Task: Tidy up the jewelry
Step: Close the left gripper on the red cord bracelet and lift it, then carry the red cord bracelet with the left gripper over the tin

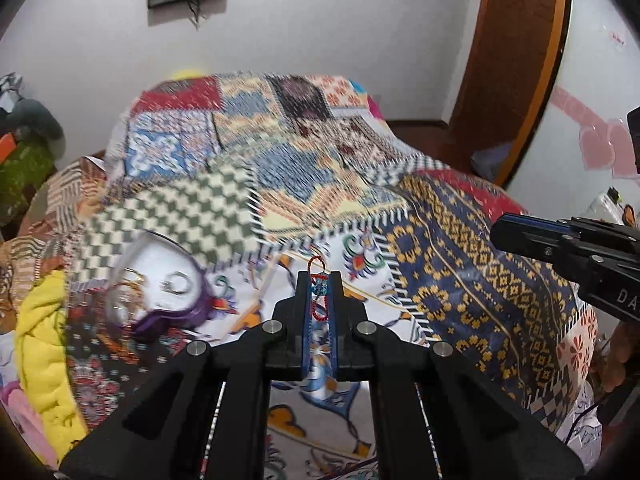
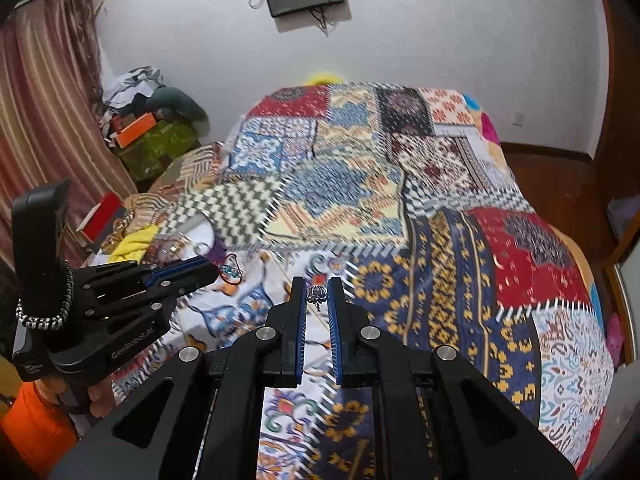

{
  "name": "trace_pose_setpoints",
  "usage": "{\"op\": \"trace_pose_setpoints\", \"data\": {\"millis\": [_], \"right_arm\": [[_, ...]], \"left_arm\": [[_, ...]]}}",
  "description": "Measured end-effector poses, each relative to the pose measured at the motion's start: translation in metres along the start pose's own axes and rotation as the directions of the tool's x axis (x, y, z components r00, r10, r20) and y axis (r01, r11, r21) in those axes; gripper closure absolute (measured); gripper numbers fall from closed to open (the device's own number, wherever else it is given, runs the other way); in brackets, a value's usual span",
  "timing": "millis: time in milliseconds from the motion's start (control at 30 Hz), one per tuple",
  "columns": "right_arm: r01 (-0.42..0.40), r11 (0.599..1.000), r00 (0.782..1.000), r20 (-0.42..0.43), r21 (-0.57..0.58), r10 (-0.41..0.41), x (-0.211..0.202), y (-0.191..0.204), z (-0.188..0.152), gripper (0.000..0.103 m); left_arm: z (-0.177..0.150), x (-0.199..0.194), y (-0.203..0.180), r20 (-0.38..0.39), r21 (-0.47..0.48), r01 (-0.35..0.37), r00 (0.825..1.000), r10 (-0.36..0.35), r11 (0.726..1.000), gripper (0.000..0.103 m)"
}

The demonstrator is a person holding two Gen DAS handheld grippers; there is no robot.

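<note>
A bed covered with a patchwork quilt [image 2: 400,184] of many colours and patterns is seen from above. The left tongs [image 1: 319,280] are closed on a red cord bracelet with a pale blue bead [image 1: 319,289], which is held just above the quilt. The right tongs [image 2: 318,286] are pinched on a small silver ornament with a dark stone [image 2: 317,295] at their tips. A clear round dish with a purple rim [image 1: 160,292], with rings lying in it, is seen blurred on the quilt to the left.
</note>
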State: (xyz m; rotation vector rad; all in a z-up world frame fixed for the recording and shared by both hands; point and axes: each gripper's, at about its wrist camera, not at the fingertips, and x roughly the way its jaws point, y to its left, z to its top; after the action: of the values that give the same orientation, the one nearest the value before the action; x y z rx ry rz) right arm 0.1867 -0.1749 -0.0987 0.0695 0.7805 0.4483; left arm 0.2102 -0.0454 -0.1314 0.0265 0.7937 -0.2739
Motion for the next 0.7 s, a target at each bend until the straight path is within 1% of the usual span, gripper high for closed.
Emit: {"op": "trace_pose_setpoints", "data": {"millis": [200,400,700], "right_arm": [[-0.032,0.999,0.999,0.036,-0.044,0.034,-0.002,0.027,0.016,0.094],[-0.079,0.993,0.995,0.06,-0.084,0.084,0.005,0.056,0.033,0.094],[-0.145,0.98,0.987,0.043,-0.135,0.152,0.033,0.095,0.048,0.094]], "left_arm": [[0.007,-0.03,0.024,0.067,-0.035,-0.057,0.996,0.059,0.998,0.097],[0.01,-0.051,0.05,0.109,-0.07,-0.092,0.989,0.1,0.993,0.097],[0.013,-0.071,0.092,0.153,-0.132,-0.144,0.974,0.164,0.981,0.097]]}}
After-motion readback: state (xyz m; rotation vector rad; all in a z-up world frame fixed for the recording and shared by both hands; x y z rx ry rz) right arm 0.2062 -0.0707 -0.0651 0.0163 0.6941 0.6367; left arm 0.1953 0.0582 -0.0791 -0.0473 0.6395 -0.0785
